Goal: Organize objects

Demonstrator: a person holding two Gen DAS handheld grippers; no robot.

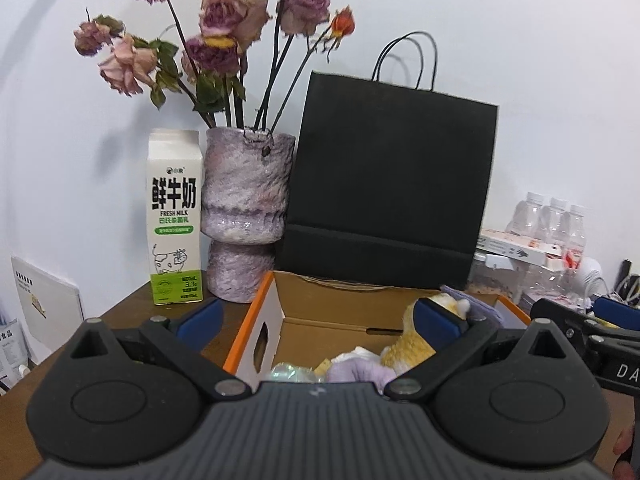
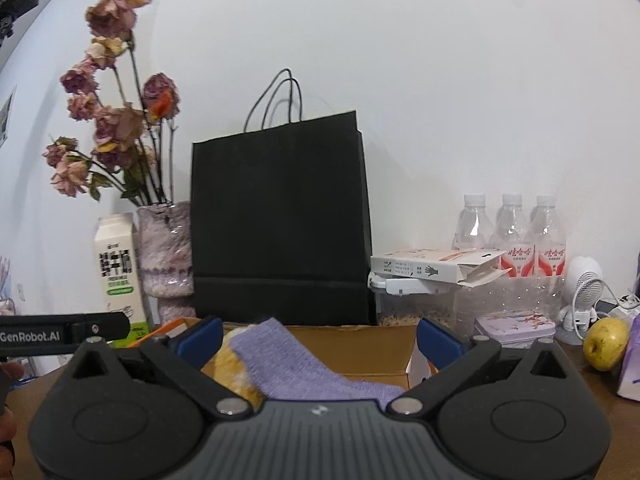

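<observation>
An open cardboard box [image 1: 276,300] with orange edges sits on the brown table. Inside lie a yellow-and-white plush toy [image 1: 408,348], a purple knitted cloth [image 1: 360,372] and a clear crumpled item [image 1: 288,372]. My left gripper [image 1: 320,320] is open and empty, hovering above the box's near left side. My right gripper [image 2: 320,340] is open and empty over the same box [image 2: 360,348], above the purple cloth [image 2: 288,360] and the plush toy [image 2: 232,364]. The right gripper also shows at the left wrist view's right edge.
Behind the box stand a black paper bag [image 1: 388,184], a purple vase of dried roses [image 1: 244,216] and a milk carton [image 1: 174,220]. To the right are water bottles [image 2: 512,232], a flat white carton [image 2: 432,266], a tin [image 2: 516,326], a small white fan [image 2: 584,284] and a yellow pear [image 2: 606,344].
</observation>
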